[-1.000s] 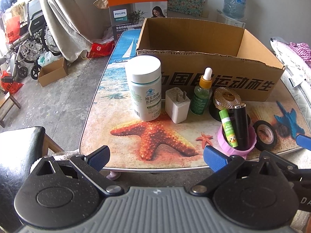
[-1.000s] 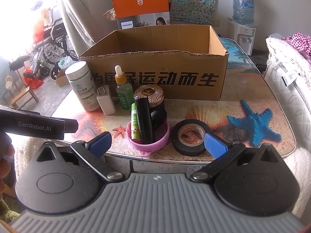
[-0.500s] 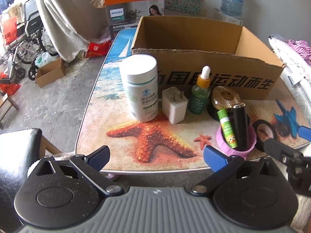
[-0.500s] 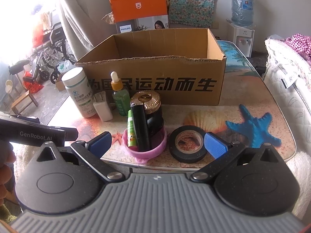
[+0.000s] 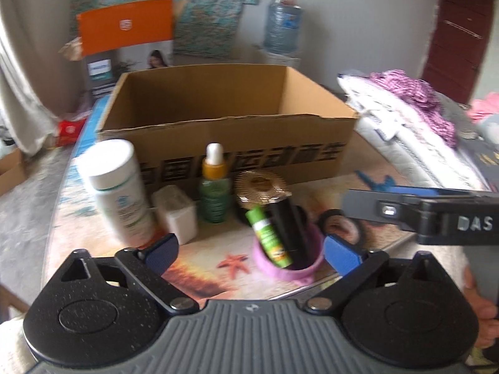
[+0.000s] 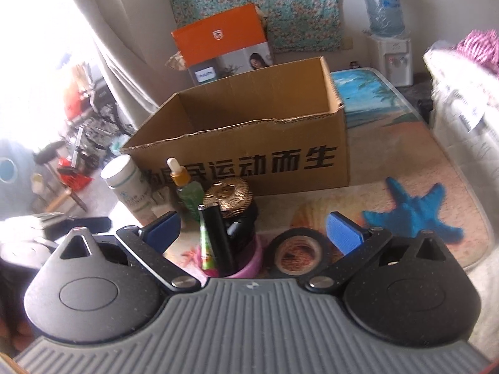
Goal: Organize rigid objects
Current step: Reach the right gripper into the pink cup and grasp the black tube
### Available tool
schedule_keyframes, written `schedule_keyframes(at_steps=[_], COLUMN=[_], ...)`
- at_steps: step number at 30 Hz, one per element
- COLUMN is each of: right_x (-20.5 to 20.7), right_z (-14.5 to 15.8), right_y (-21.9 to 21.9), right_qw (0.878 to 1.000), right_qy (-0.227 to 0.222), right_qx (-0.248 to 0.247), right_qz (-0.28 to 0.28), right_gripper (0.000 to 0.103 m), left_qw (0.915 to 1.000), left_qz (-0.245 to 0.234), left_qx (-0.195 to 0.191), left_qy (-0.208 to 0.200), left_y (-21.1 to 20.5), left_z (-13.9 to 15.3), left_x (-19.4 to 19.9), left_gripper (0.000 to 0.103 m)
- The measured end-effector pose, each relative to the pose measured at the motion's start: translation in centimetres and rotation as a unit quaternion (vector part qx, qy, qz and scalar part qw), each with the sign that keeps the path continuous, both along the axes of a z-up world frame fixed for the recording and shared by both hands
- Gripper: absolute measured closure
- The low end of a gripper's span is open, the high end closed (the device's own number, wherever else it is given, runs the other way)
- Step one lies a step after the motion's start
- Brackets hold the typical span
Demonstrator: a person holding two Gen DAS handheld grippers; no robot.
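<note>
**Both Grippers Advanced on the Row of Objects**

Since the earlier frames, both wrist views have closed in on the objects, and the pink cup now sits low at centre of each frame.

Left to right in the left wrist view: white pill bottle (image 5: 117, 191), white charger block (image 5: 176, 213), green dropper bottle (image 5: 213, 193), gold-lidded jar (image 5: 262, 187), pink cup (image 5: 288, 263) holding a green tube (image 5: 268, 237) and a black tube (image 5: 285, 227), black tape roll (image 5: 338, 227). All stand on the table (image 5: 202, 268) in front of the open cardboard box (image 5: 224, 118).

Handling, as a judgement: the cup looks light and stiff, and its leaning tubes may tip; grip it across the wall. The dropper bottle may be fragile and slippery.

Left gripper (image 5: 252, 251): jaws wide, closing slightly, holding nothing; the cup lies between the pads, untouched. Right gripper (image 6: 254, 232): jaws wide, closing slightly, holding nothing; cup and tape roll show between its pads.
</note>
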State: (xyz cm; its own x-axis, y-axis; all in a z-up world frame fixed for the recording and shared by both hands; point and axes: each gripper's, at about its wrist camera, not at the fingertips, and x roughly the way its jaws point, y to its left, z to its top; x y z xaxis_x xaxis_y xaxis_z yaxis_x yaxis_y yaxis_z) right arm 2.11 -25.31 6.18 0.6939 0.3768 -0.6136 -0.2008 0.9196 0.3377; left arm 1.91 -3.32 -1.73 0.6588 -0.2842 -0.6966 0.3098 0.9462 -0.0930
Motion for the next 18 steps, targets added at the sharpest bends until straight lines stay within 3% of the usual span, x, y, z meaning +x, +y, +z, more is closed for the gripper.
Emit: schedule_keyframes(at_steps=[5,7,10,13,18], right_x=[1.9,2.8,4.1,5.1,6.3], right_z=[-0.5,-0.6,-0.8,-1.0,-1.5], right_y=[1.0,1.4,2.1,2.8,3.5], right_qw=[0.998,0.997,0.995,0.993,0.992], right_qy=[0.012,0.015,0.025,0.028,0.047], right_qx=[0.037,0.05,0.066,0.06,0.049], right_qz=[0.041,0.057,0.077,0.094,0.108], right_gripper=[0.031,0.045,0.056,0.063,0.069], left_qw=[0.9992,0.9987,0.9981,0.9977,0.9974], left_qz=[-0.04,-0.05,-0.057,-0.059,-0.063], left_qx=[-0.007,-0.009,-0.022,-0.031,-0.035], left_qy=[-0.005,-0.007,-0.009,-0.007,-0.001], left_y=[-1.3,-1.7,-2.0,-1.9,-1.7], left_z=[-0.3,-0.5,-0.5,-0.5,-0.7], left_x=[0.6,0.9,1.2,1.6,2.5], left_gripper=[0.025,0.038,0.046,0.06,0.07])
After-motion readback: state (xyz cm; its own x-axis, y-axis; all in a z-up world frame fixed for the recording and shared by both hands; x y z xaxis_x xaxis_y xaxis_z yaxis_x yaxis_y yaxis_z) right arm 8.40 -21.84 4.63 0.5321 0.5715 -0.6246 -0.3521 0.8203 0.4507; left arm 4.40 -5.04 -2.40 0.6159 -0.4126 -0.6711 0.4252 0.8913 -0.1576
